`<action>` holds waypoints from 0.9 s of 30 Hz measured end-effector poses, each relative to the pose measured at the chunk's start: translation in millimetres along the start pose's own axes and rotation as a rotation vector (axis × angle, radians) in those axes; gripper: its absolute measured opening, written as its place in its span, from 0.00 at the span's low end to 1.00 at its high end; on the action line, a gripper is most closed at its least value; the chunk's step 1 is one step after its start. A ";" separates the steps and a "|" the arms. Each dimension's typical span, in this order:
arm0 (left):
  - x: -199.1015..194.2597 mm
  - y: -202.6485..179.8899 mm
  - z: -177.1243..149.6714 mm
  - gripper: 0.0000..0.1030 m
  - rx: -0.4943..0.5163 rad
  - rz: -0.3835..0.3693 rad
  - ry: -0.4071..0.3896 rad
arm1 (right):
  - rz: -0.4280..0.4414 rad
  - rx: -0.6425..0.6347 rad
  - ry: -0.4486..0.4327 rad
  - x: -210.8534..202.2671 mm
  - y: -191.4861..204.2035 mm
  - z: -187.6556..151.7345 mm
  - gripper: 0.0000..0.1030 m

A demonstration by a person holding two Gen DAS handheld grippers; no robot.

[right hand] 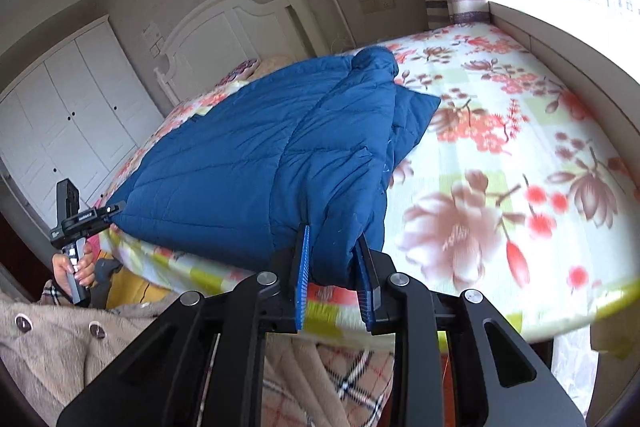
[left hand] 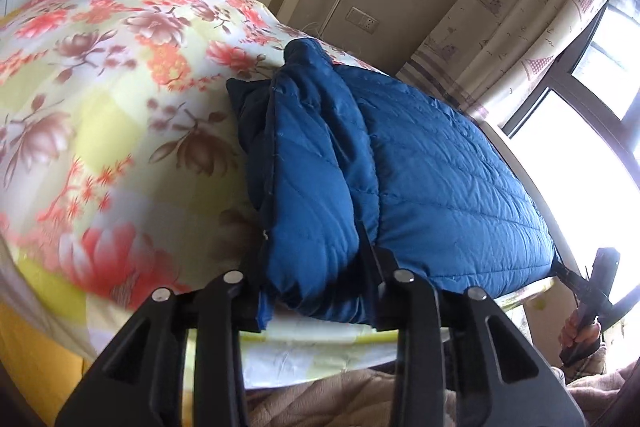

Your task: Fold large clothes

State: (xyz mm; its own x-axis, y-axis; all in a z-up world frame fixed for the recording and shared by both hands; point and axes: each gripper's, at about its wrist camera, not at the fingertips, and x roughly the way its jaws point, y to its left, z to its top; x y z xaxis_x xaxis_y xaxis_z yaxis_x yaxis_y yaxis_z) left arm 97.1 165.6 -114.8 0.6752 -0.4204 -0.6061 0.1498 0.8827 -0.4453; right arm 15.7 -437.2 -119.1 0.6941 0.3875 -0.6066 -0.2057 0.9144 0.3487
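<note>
- Jacket, blue and quilted: lies flat on the floral bed, hem at the near edge, directly ahead of both tools.
- Long axis: runs straight away from the hem, toward the headboard, with the bunched collar end farthest off.
- Left hand-held gripper: clenched on a thick fold of hem at the jacket's left side, padding bulging between the jaws.
- Right hand-held gripper: likewise clamped on hem fabric at the right side, blue pads pressing into the padding.
- Nearness: neither arm closer; both sit at the same near edge, well apart across the width.
- Likely next move: carrying the hem forward along that axis to meet the collar end, both sides kept level to avoid a skewed fold.
- Writing: small pale lettering on the left tool's body, too small to read; no brand or label showing on the jacket.
</note>
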 end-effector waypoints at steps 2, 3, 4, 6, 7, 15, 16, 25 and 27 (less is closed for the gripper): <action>-2.1 4.9 -1.7 0.41 -0.016 0.001 0.009 | 0.009 -0.013 0.020 -3.4 1.8 -4.6 0.29; -5.4 7.1 -2.2 0.46 -0.022 0.006 0.009 | 0.013 -0.027 0.031 -5.8 2.7 -5.3 0.29; -10.4 6.8 -4.2 0.53 -0.018 0.024 0.006 | 0.002 -0.040 0.049 -7.8 1.9 -4.6 0.30; -19.7 5.6 -1.9 0.88 0.001 0.101 -0.016 | -0.069 -0.049 0.062 -14.8 -1.9 -2.9 0.36; -28.8 4.3 0.0 0.92 0.014 0.154 -0.058 | -0.152 -0.055 0.049 -20.2 -3.0 0.7 0.56; -57.5 -85.3 53.6 0.98 0.237 0.298 -0.263 | -0.236 -0.149 -0.158 -16.6 65.1 79.1 0.94; -52.9 -102.5 61.7 0.98 0.281 0.310 -0.275 | -0.249 -0.184 -0.162 -4.7 81.4 92.4 0.94; 67.7 -179.4 147.9 0.98 0.396 0.334 -0.124 | -0.259 -0.301 0.005 140.0 154.1 183.3 0.94; 96.6 -175.0 159.1 0.97 0.382 0.343 -0.079 | -0.257 -0.305 0.043 168.6 157.6 192.3 0.94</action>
State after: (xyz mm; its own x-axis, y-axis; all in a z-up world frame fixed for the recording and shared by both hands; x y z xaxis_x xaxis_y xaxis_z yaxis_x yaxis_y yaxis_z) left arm 251.0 3.9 9.4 0.7817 -0.0891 -0.6172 0.1530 0.9869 0.0513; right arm 232.9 -250.4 -29.1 0.7214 0.1398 -0.6783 -0.2291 0.9725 -0.0432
